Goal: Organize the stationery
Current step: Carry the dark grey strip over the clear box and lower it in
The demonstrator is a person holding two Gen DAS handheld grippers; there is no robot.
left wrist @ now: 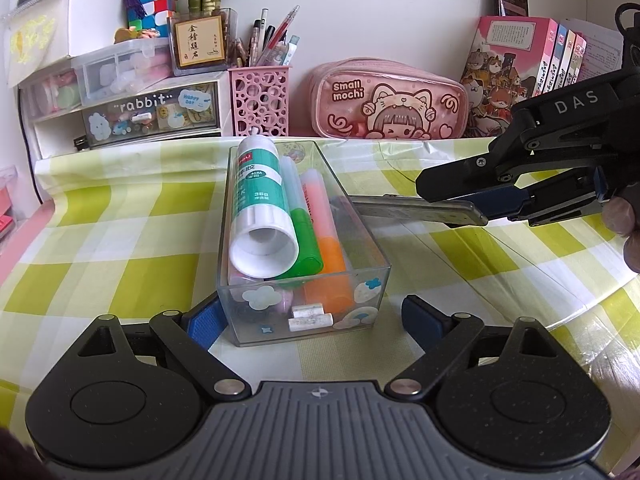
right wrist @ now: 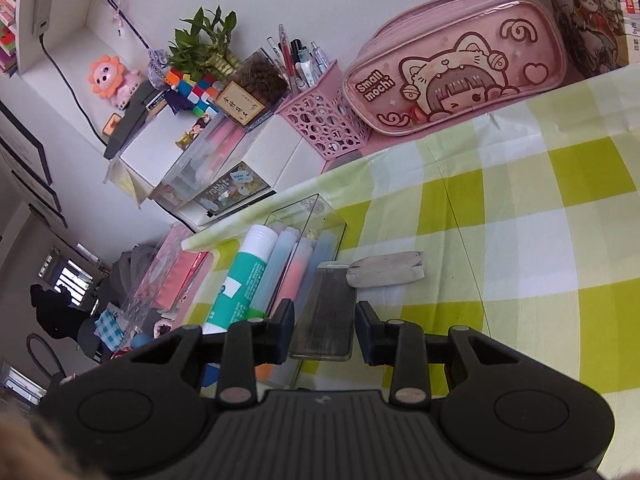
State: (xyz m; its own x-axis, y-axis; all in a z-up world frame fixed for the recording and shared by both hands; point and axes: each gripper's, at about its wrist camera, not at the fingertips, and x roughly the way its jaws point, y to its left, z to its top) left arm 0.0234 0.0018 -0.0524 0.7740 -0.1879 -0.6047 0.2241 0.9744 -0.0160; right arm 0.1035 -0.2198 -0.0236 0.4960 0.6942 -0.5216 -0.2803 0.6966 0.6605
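Clear plastic organiser box (left wrist: pixel 304 240) straddled by the spread left gripper (left wrist: pixel 308 320) at lower centre

A flat grey case (left wrist: pixel 420 210) is pinched by the right gripper (left wrist: pixel 472 208), marked "DAS", at right of the box; a glue stick (left wrist: pixel 260 208) printed "36g" is seen inside, with "Small mochi" read on the pink pouch (left wrist: pixel 388 100) and "rabbit" on the drawer (left wrist: pixel 152 114) at upper left
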